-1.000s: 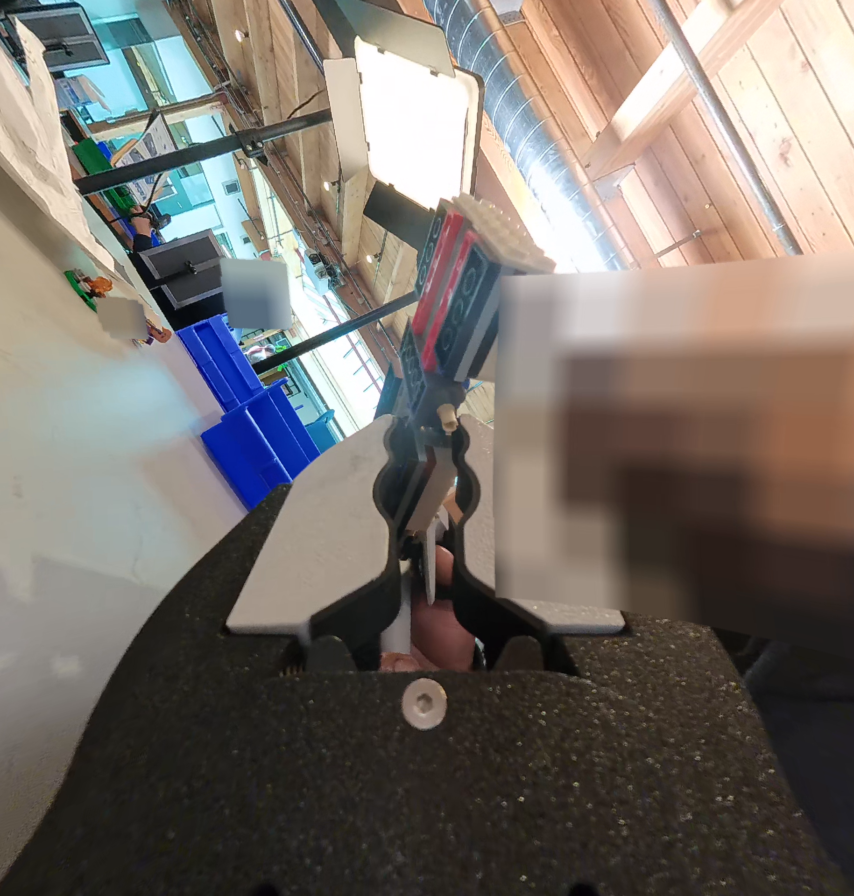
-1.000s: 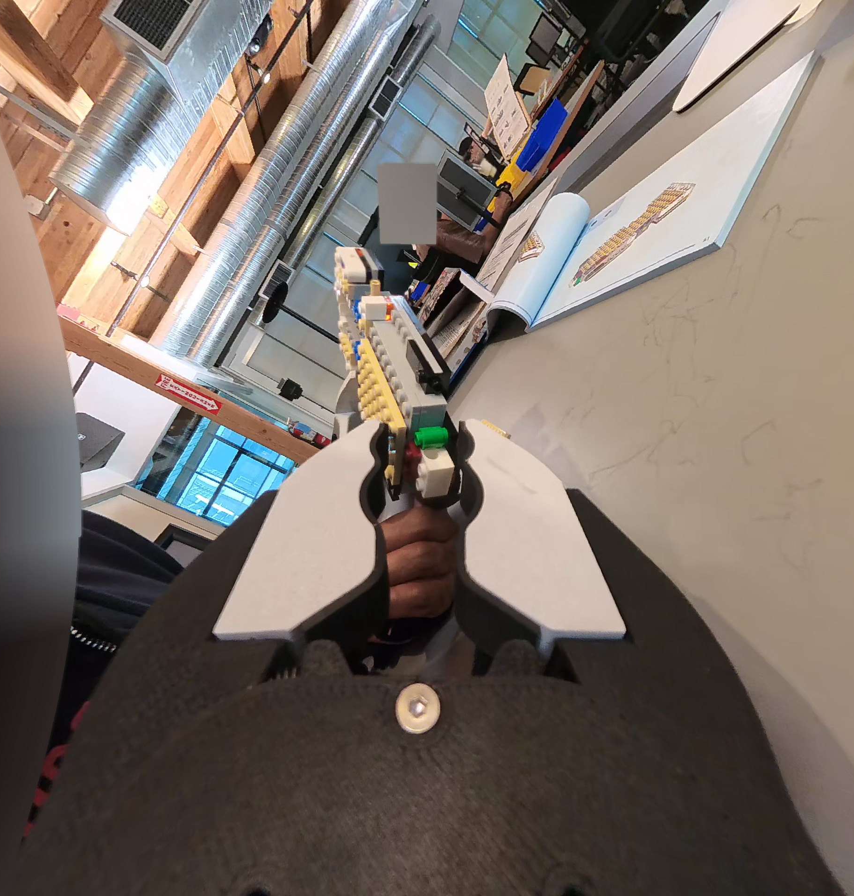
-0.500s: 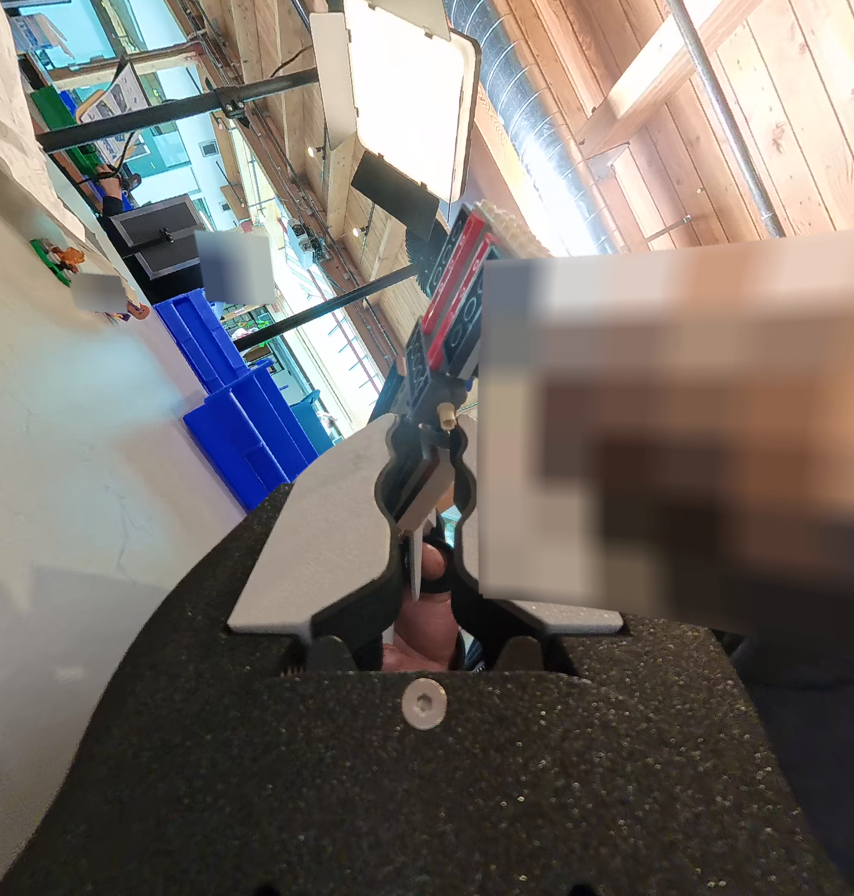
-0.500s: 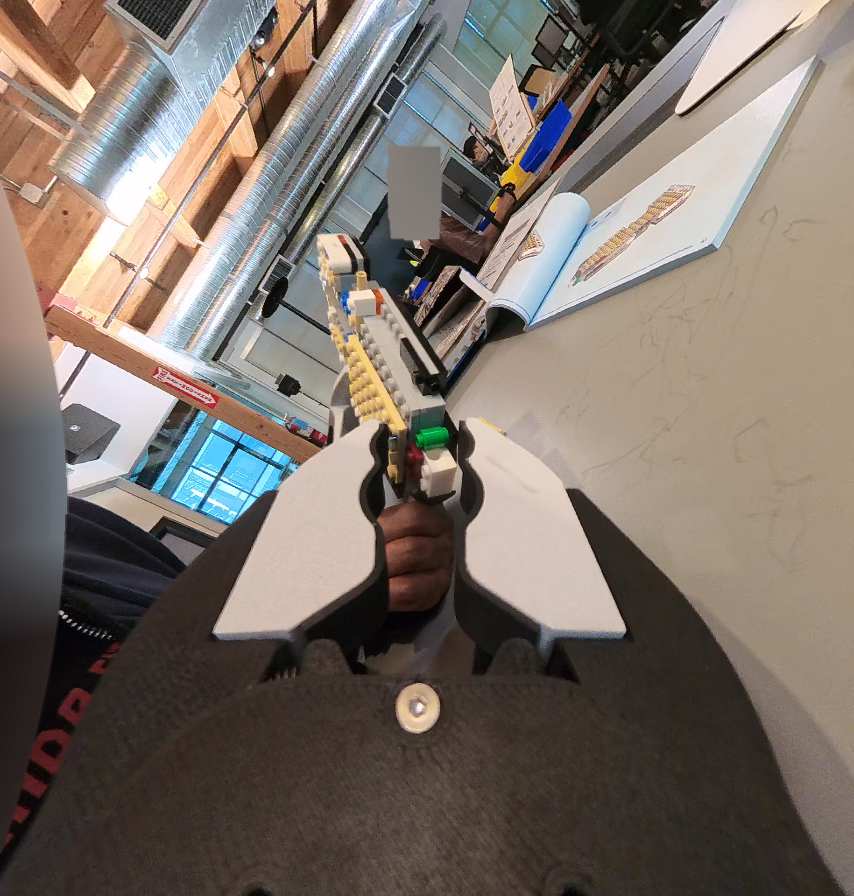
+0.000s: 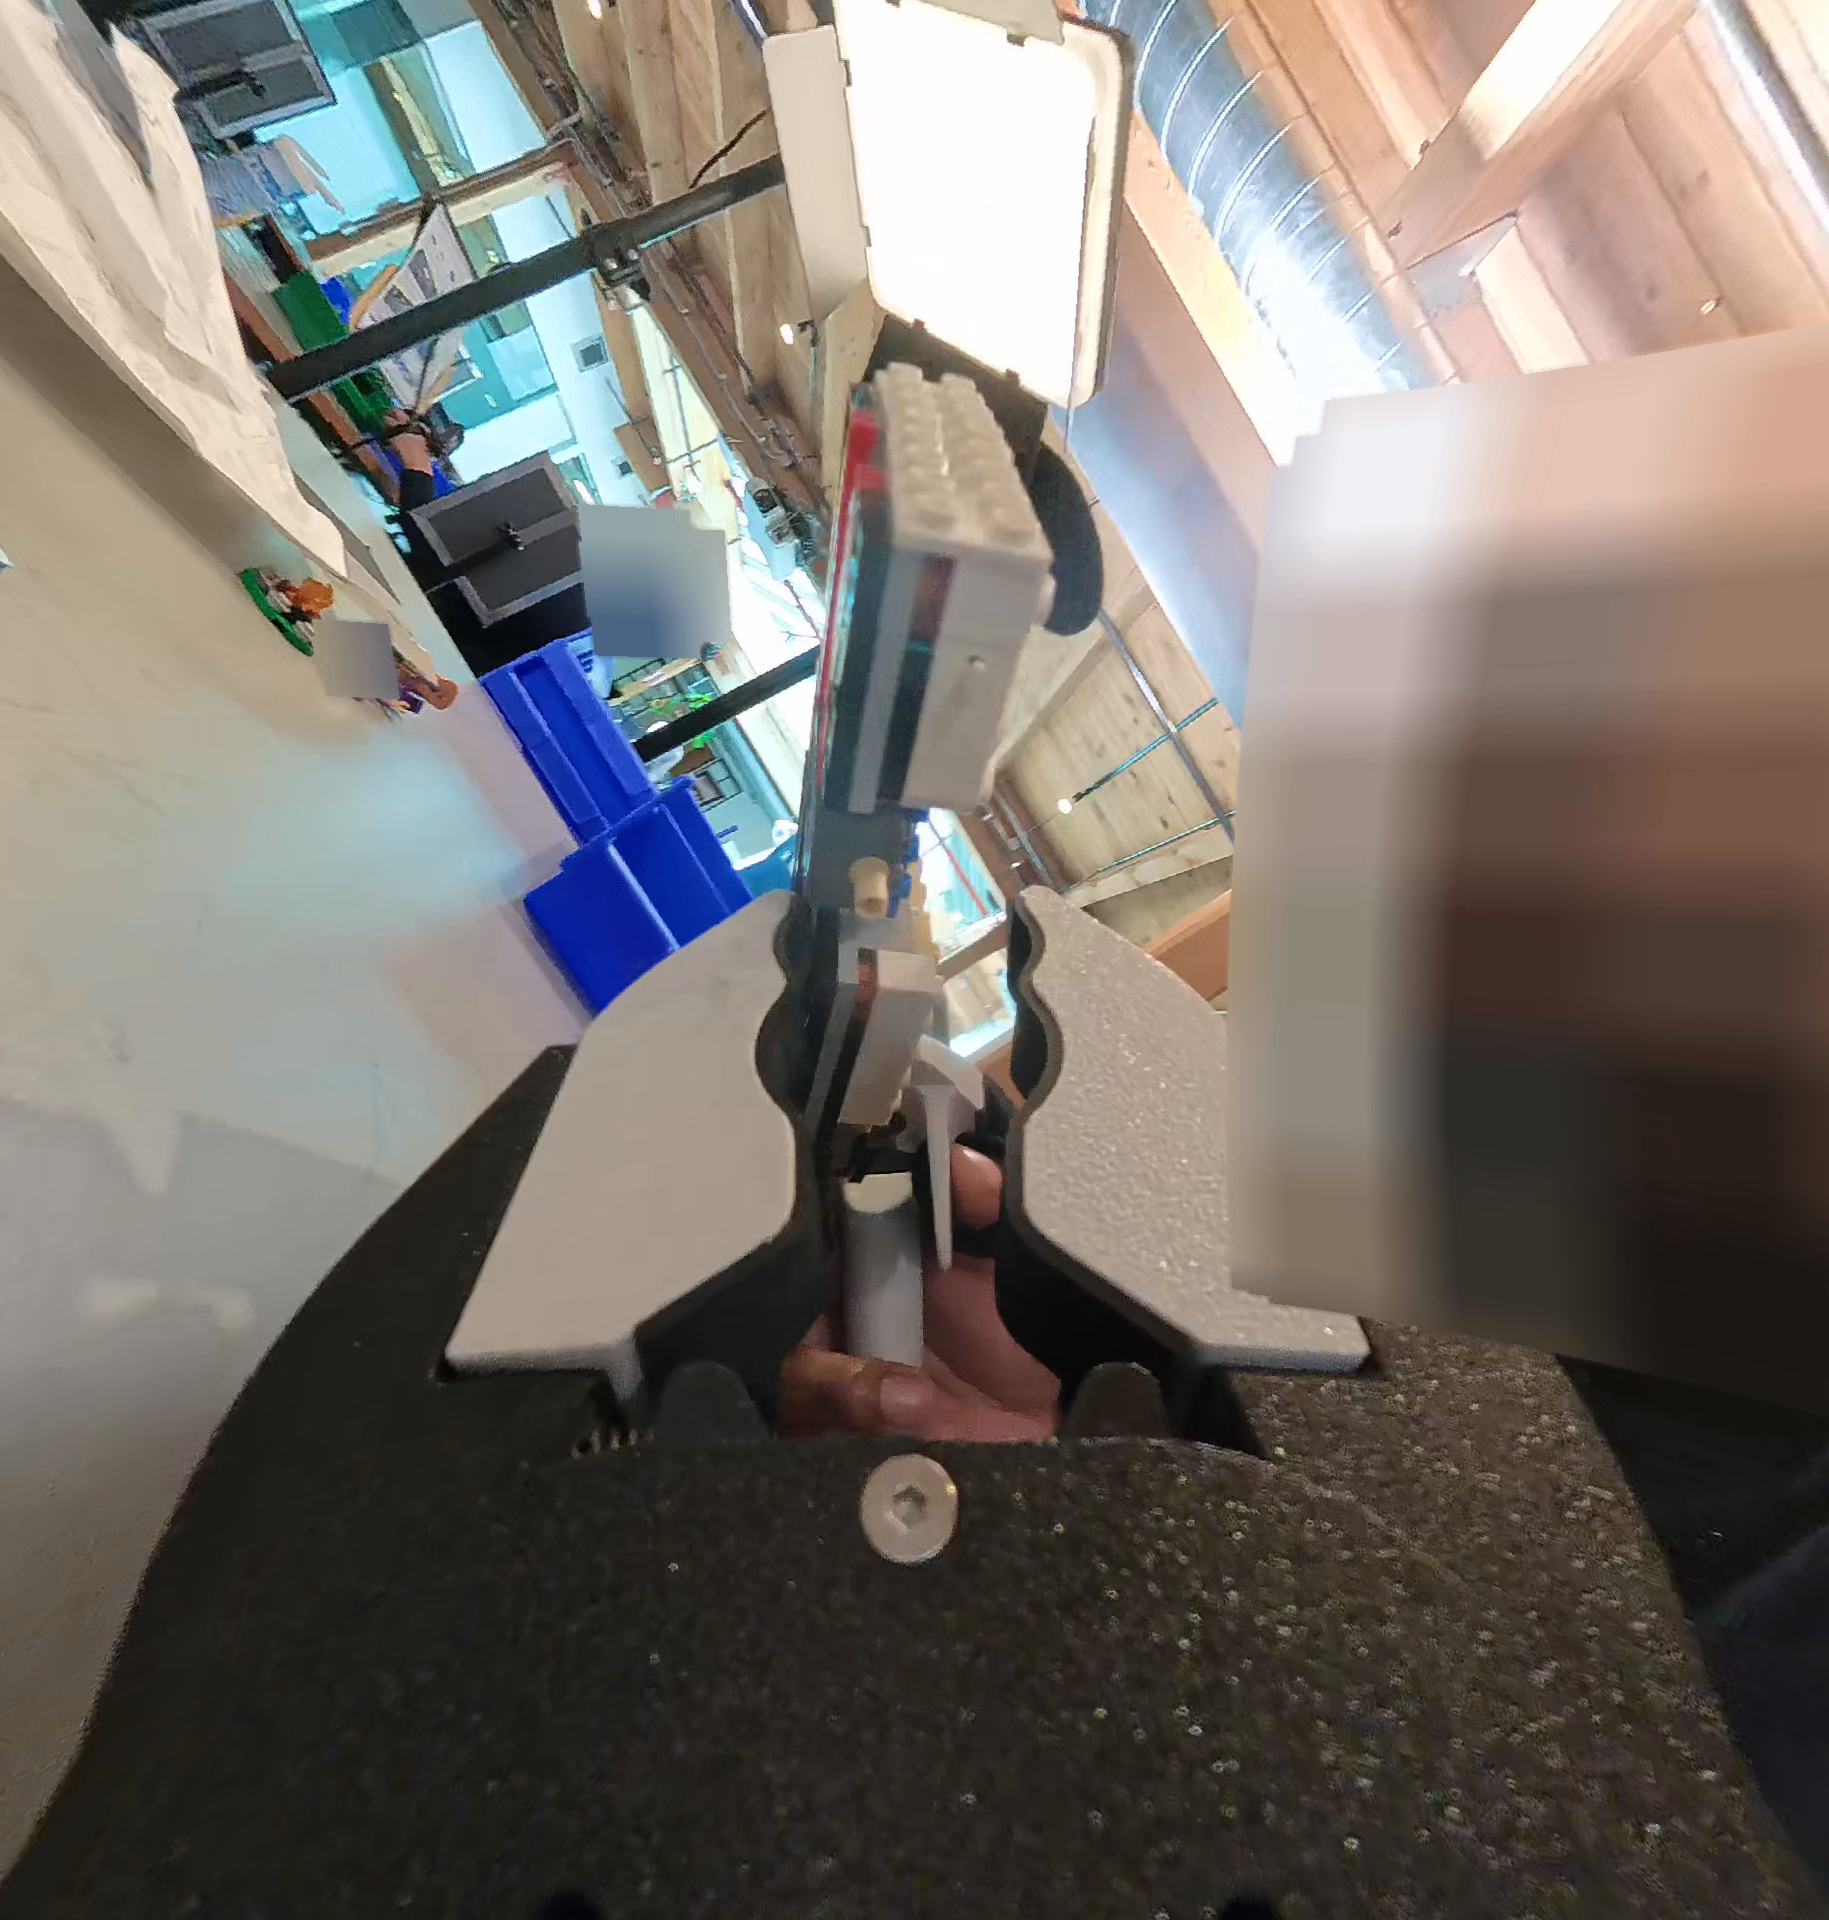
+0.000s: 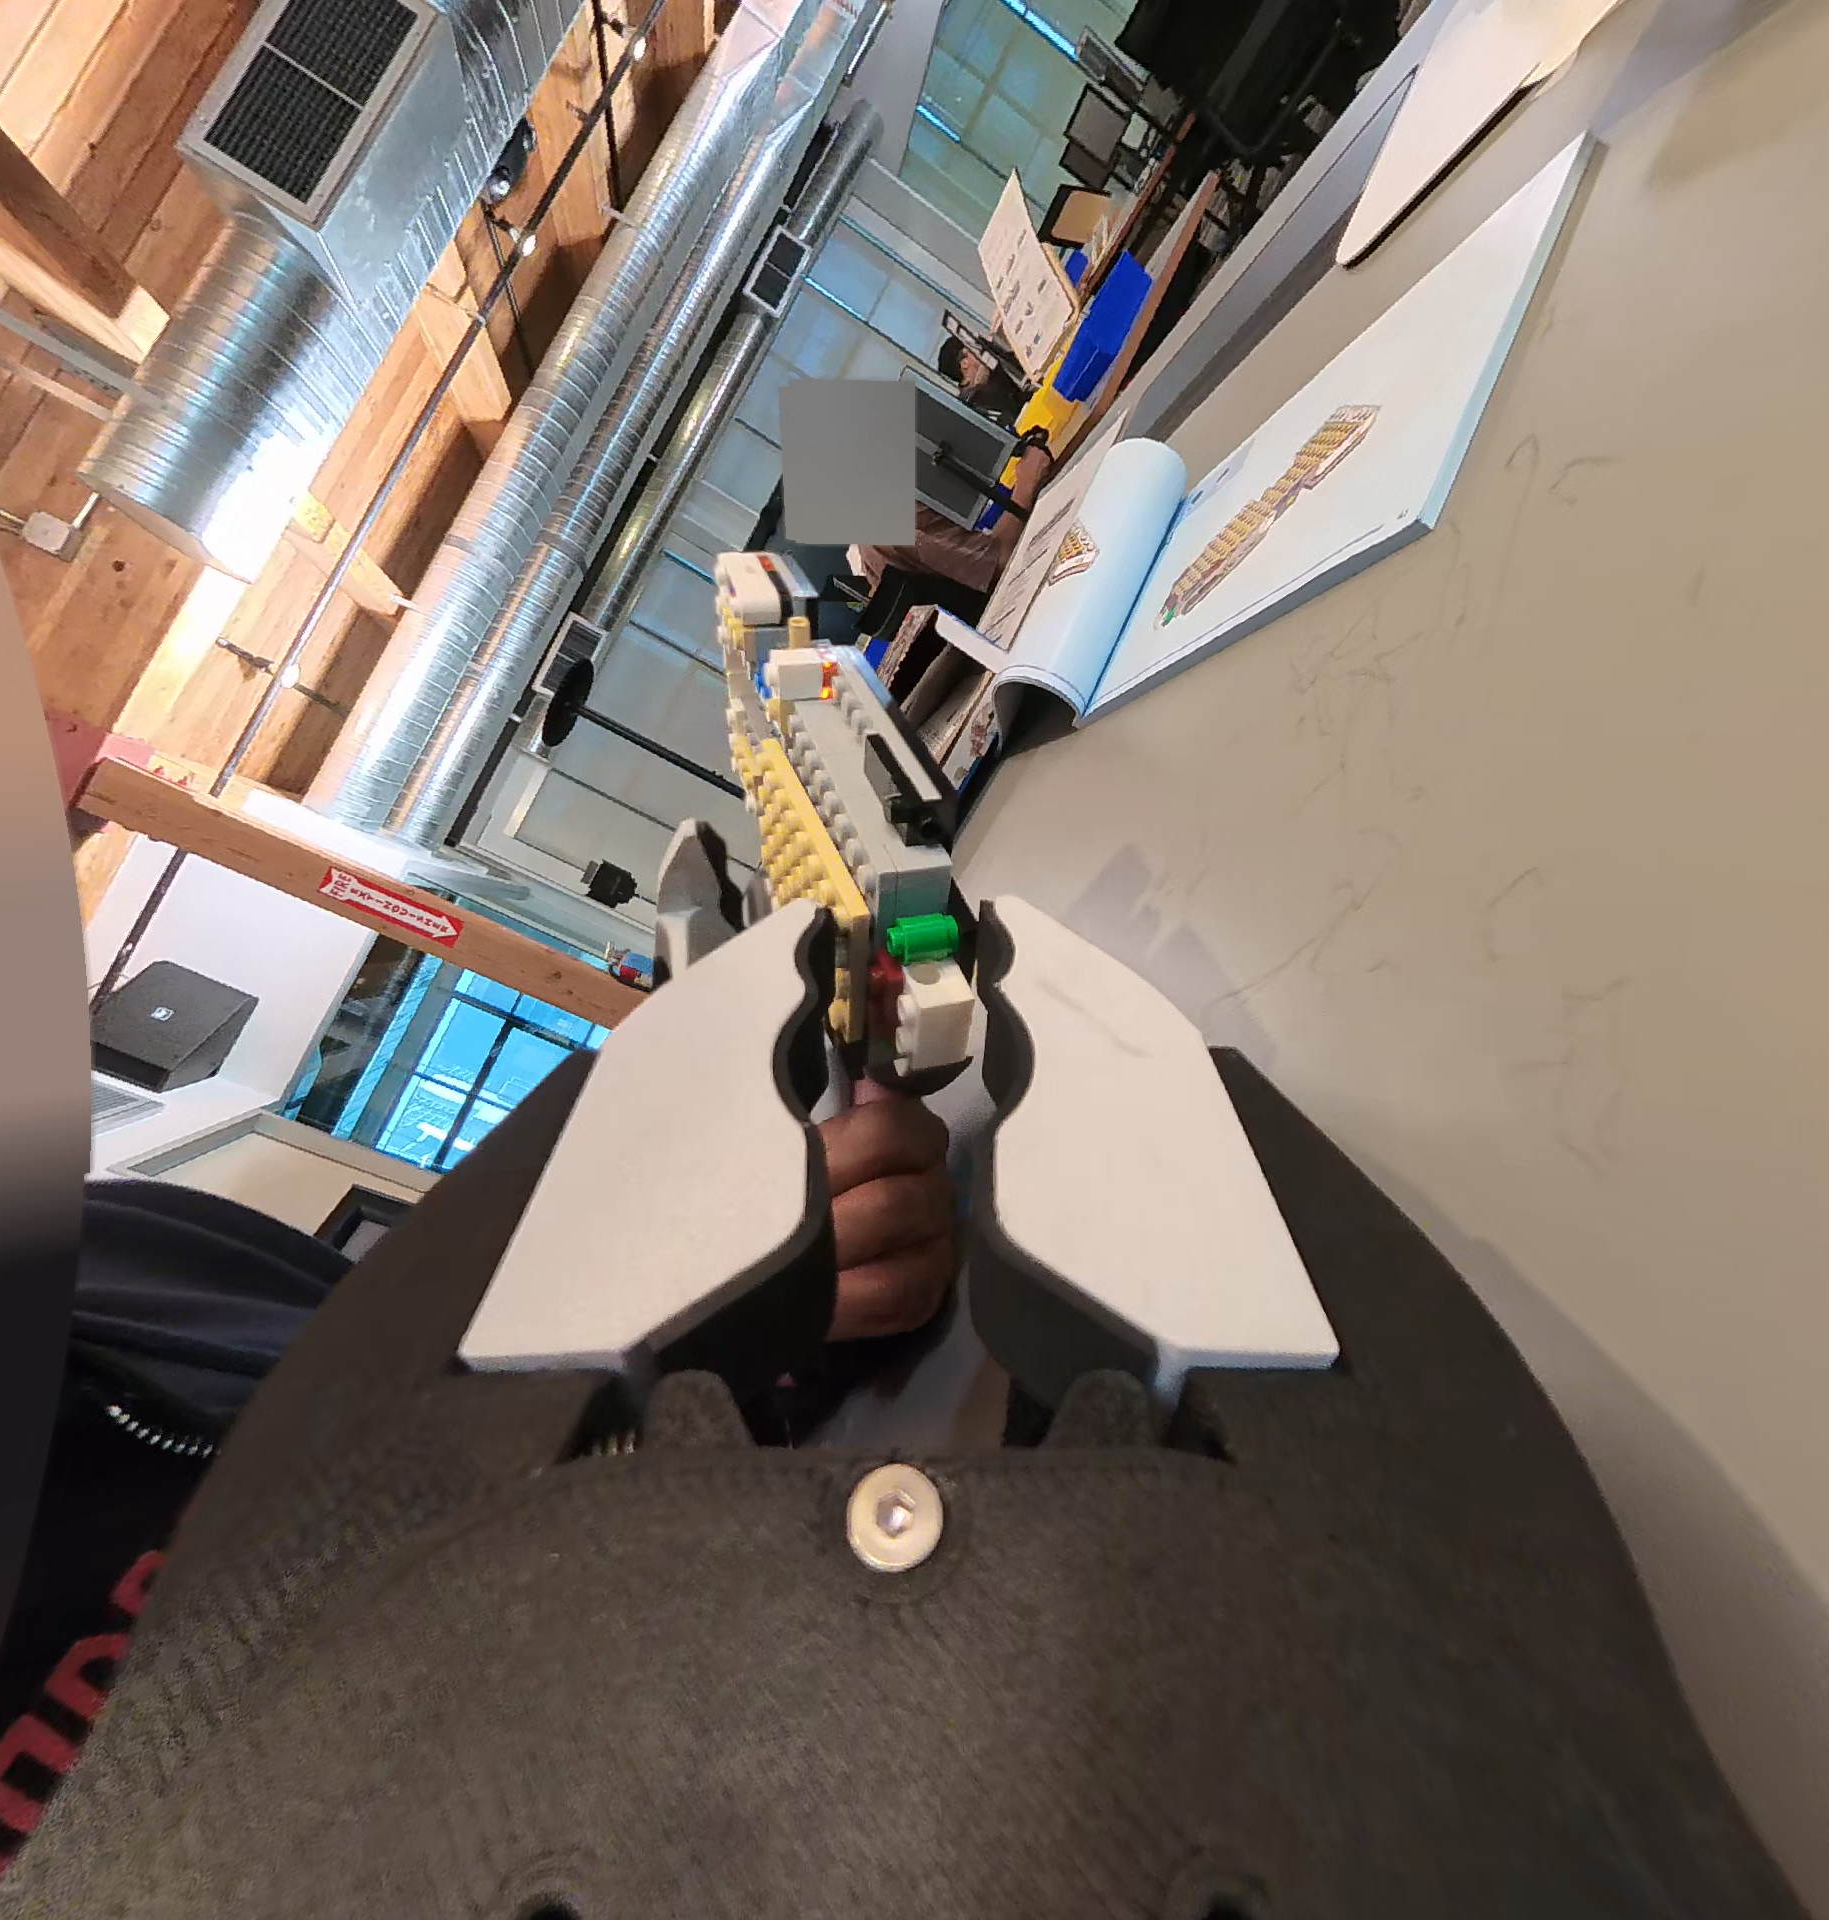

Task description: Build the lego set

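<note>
Your left gripper (image 5: 905,977) stands parted around the brick model (image 5: 920,623): the left finger (image 5: 681,1091) touches it, the right finger (image 5: 1118,1101) stands clear. Blue bins (image 5: 619,831) lie left of the model, a lit panel (image 5: 972,177) above it.

Our left gripper (image 5: 905,977) has spread its fingers: the right finger (image 5: 1107,1039) now stands clear of the brick model (image 5: 915,623).
</note>
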Demonstrator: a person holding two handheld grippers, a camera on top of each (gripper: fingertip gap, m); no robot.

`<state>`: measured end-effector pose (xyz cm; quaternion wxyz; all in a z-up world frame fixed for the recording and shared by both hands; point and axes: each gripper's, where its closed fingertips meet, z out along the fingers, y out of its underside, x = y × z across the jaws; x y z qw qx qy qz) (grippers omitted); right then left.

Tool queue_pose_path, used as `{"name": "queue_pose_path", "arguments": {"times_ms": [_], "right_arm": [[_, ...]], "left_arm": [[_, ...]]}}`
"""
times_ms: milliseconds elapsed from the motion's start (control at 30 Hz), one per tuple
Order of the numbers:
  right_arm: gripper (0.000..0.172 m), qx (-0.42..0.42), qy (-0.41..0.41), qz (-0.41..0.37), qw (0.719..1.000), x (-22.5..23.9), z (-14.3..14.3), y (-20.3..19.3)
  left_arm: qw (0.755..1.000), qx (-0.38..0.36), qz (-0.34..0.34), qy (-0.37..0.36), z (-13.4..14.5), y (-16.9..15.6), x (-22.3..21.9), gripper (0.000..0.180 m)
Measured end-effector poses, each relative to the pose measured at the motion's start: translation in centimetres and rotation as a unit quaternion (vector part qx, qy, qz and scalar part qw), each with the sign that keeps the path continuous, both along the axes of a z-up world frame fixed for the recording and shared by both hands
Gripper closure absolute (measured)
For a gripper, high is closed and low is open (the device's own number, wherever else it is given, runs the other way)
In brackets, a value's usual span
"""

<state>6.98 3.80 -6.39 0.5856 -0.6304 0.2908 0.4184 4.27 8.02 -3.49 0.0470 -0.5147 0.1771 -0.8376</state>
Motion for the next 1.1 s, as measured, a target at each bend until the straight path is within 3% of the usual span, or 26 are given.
{"name": "queue_pose_path", "arguments": {"times_ms": [100, 200, 933, 1100], "right_arm": [[0.146, -0.004, -0.003, -0.007, 1.000, -0.03, -0.07, 0.06], [0.146, 0.001, -0.002, -0.013, 1.000, 0.02, 0.24, 0.02], [0.145, 0.007, -0.010, -0.012, 1.000, -0.14, 0.62, 0.41], [0.138, 0.010, 0.004, 0.003, 1.000, -0.38, 0.63, 0.68]], "left_arm": [[0.998, 0.052, 0.016, 0.033, -0.47, -0.63, 0.37, 0.143], [0.995, 0.083, 0.018, 0.059, -0.93, -0.92, 0.46, 0.156], [0.996, 0.061, 0.009, 0.063, -0.97, -0.49, 0.36, 0.157], [0.997, 0.046, 0.013, 0.057, -0.92, -0.15, 0.27, 0.157]]}}
